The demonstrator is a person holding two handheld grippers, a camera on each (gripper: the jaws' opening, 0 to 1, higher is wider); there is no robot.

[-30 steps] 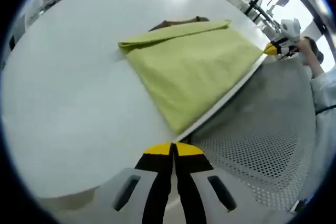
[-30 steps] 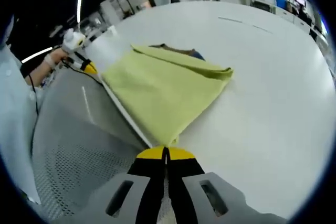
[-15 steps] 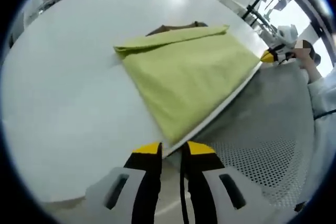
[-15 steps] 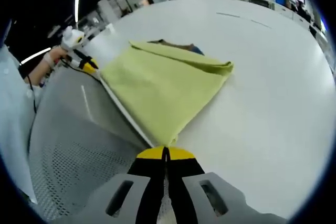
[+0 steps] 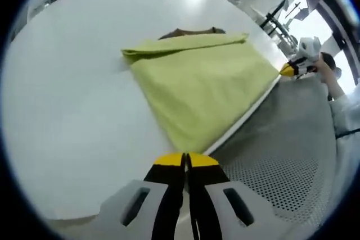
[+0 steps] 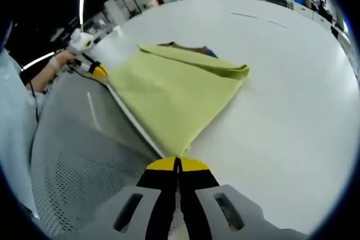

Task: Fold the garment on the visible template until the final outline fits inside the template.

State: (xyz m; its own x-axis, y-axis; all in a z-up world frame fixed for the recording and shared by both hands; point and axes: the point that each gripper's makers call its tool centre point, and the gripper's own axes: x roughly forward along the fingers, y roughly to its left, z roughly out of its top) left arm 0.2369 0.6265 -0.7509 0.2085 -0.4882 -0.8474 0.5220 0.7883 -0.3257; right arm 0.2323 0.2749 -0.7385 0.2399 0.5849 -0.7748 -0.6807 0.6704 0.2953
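Handheld grippers, black jaws tipped in yellow.
The left gripper (image 5: 186, 160) and right gripper (image 6: 178, 164) sit on grey slotted bodies; the person wears a white sleeve (image 6: 14, 133).

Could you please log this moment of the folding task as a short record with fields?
garment: yellow-green cloth, folded, lying flat along the table's near edge
under garment: brown piece peeking out at the far edge
surface: white table
left gripper: jaws together at the garment's near corner
right gripper: jaws together at the garment's other near corner
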